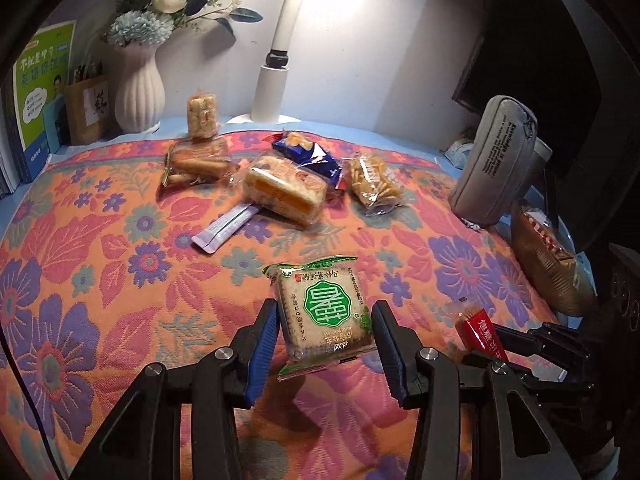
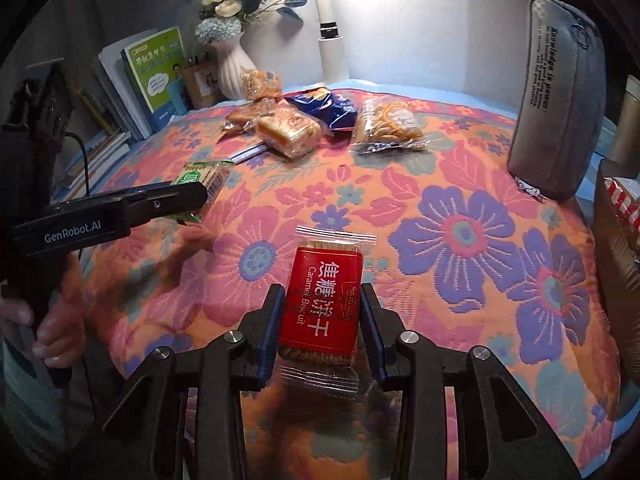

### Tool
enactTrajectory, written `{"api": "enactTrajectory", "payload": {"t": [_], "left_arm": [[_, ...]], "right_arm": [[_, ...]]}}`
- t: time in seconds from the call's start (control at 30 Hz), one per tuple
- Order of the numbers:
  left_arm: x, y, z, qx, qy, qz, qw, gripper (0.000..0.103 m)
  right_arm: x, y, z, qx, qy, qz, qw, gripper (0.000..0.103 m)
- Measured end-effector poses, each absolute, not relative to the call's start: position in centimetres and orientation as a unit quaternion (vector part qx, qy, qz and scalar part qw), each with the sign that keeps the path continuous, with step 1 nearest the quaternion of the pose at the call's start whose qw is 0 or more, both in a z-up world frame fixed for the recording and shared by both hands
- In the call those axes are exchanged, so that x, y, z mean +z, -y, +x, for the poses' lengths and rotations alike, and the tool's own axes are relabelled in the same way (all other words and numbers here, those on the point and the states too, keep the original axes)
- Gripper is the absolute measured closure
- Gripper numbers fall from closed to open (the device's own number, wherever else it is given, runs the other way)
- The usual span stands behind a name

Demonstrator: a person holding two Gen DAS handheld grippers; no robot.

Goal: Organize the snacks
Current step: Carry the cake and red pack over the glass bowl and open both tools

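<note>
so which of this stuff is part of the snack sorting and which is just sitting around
Part of the job:
- green biscuit pack in the left gripper
- red caramel biscuit pack in the right gripper
- snack pile at the back

Just lying about:
- white vase
- grey pencil case
- books
- lamp base

The yellow cake pack (image 1: 284,190) is covering one end of the purple sachet (image 1: 224,230). The blue bag (image 1: 308,156) is lying partly behind this cake pack. At the desk's right edge, the brown bag (image 2: 618,240) is running out of the picture. The pouch (image 1: 496,160) print is looking too small to read.
</note>
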State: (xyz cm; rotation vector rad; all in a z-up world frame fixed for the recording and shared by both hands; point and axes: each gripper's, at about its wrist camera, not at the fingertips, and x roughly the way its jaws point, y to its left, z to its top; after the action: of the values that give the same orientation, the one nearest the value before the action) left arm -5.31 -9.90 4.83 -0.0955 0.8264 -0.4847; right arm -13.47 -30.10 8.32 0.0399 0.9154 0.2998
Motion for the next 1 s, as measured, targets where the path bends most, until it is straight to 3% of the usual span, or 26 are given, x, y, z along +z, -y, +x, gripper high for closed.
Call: {"api": "enactTrajectory", "payload": {"t": [0.3, 0.63, 1.0], "left_arm": [[9.4, 17.3, -6.6, -0.305, -0.370, -0.023, 0.877, 0.057], [14.9, 30.7, -8.5, -0.398, -0.327, 0.035, 0.856, 0.057], [13.8, 44.1, -9.9, -0.474, -0.339, 0.089, 0.808, 0.057]], "right_arm": [[13.1, 36.2, -15.7, 0.108, -0.385, 0.054, 0.915, 0.068], [17.6, 49.0, -17.7, -0.007, -0.320, 0.106, 0.942, 0.068], [17.6, 61.5, -16.6, -0.104, -0.318, 0.146, 0.931, 0.068]]}}
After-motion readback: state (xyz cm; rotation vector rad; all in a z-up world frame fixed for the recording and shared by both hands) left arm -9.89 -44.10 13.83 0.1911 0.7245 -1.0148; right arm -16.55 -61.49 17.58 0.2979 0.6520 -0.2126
